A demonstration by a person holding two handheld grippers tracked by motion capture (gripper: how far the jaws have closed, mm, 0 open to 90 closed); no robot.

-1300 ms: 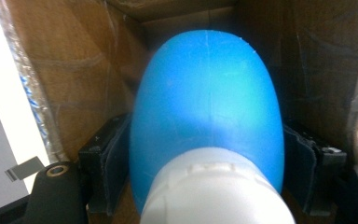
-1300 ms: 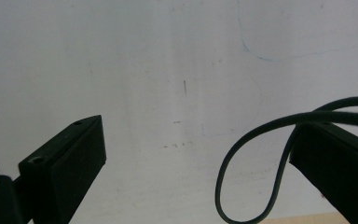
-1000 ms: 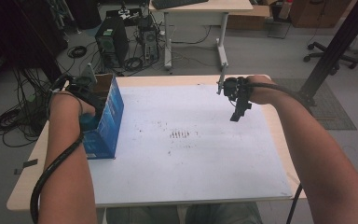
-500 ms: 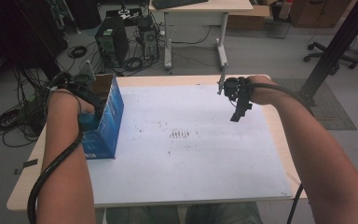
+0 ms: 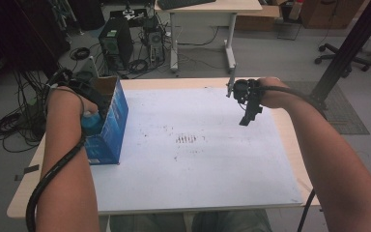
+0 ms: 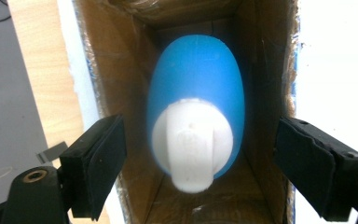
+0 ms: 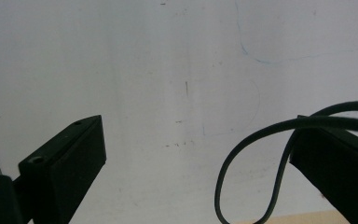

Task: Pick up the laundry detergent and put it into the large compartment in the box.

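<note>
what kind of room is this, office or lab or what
Most likely a lab or tech workroom. Behind the white-topped table a desktop computer tower stands on the floor among loose cables, and a rolling office chair sits at the right by another desk.

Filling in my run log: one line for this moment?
left hand-held gripper: jaws just opening, clear of blue bottle | bottle: inside cardboard box | right hand-held gripper: open, empty

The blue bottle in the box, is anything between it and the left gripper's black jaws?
Nothing visible. The left gripper has just been opening its jaws, and the blue bottle stands between them inside the cardboard box, with only air gaps on both sides. The pads are not pressing on it.
</note>
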